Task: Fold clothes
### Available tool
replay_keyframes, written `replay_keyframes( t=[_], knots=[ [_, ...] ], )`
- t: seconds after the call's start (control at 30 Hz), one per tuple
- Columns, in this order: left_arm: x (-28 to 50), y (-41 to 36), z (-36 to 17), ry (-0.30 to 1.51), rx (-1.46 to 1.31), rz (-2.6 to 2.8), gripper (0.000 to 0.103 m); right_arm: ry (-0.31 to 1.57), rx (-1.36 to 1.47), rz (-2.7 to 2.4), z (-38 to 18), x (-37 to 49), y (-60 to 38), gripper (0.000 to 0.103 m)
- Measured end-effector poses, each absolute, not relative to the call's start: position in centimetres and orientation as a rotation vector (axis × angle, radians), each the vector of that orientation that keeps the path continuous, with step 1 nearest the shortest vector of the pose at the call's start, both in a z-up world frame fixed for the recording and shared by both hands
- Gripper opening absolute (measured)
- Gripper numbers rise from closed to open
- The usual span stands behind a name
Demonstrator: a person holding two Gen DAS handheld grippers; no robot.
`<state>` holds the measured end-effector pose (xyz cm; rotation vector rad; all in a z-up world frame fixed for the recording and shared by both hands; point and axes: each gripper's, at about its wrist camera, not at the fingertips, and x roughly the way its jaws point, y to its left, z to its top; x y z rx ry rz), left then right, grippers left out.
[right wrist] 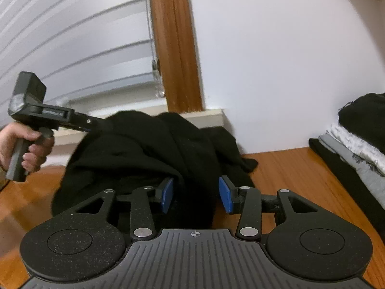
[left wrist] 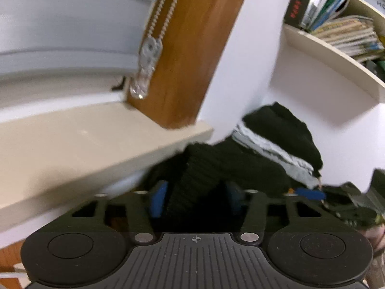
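Wooden desk (right wrist: 284, 168) against a white wall, blinds (right wrist: 72, 48) and a window sill (left wrist: 72, 149) behind, and we're mid-fold. Black knit (right wrist: 144, 149) sits heaped in the middle of the desk, bunched high, nothing flat about it.

Left gripper (left wrist: 196, 198) has a thick ribbed fold of the knit standing between its blue pads, though that view is smeared and I can't tell whether the pads actually press on it. Right gripper (right wrist: 196, 192) straddles the near edge of the heap with jaws parted; cloth lies in the gap, but the right-hand pad stands clear of it, so no grasp there.

Off to the right, a folded pile (right wrist: 356, 149) of grey and black pieces sits near the wall, well apart from the heap.

Where could this slip? If the left's hold is shallow, any pull could let the heavy knit slide straight out. With the right not pinching, one-sided lifting would likely drag the whole heap sideways rather than spread it. Layers are stacked, so the right could close on two thicknesses and lock in a crooked fold. And a wide swing toward the right risks toppling that neat pile.
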<state>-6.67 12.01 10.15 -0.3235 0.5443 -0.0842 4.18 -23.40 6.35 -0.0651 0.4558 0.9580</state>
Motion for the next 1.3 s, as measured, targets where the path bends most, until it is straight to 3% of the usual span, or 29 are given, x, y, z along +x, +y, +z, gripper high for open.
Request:
replay_keyframes(
  t=[0.03, 0.1, 0.63, 0.93, 0.97, 1.03, 1.1, 1.3],
  knots=[
    [-6.7, 12.0, 9.8, 0.553, -0.323, -0.090, 0.012, 0.456, -0.059, 0.956, 6.3, 4.4, -23.3, 0.043],
    [-7.5, 12.1, 9.6, 0.549, -0.308, -0.081, 0.008, 0.449, -0.023, 0.958, 6.3, 5.0, -23.4, 0.045],
    [-27.7, 20.5, 10.6, 0.338, -0.340, 0.136, 0.007, 0.469, 0.268, 1.135, 6.7, 6.2, -19.0, 0.049],
    [-27.7, 22.7, 6.0, 0.318, -0.456, 0.017, 0.009, 0.611, 0.051, 0.954, 4.2, 7.8, -10.4, 0.050],
    [-27.5, 22.7, 5.8, 0.321, -0.462, 0.001, 0.013, 0.624, 0.036, 0.945, 3.7, 8.1, -9.7, 0.050],
    [-27.1, 22.6, 5.4, 0.325, -0.470, -0.028, 0.042, 0.649, 0.012, 0.925, 2.7, 8.8, -8.4, 0.050],
    [-27.1, 22.5, 5.3, 0.327, -0.472, -0.045, 0.060, 0.666, 0.015, 0.921, 1.9, 9.4, -7.8, 0.053],
    [-27.7, 22.8, 5.7, 0.310, -0.481, -0.026, 0.069, 0.712, 0.027, 0.943, 0.0, 11.1, -6.4, 0.063]
  ],
)
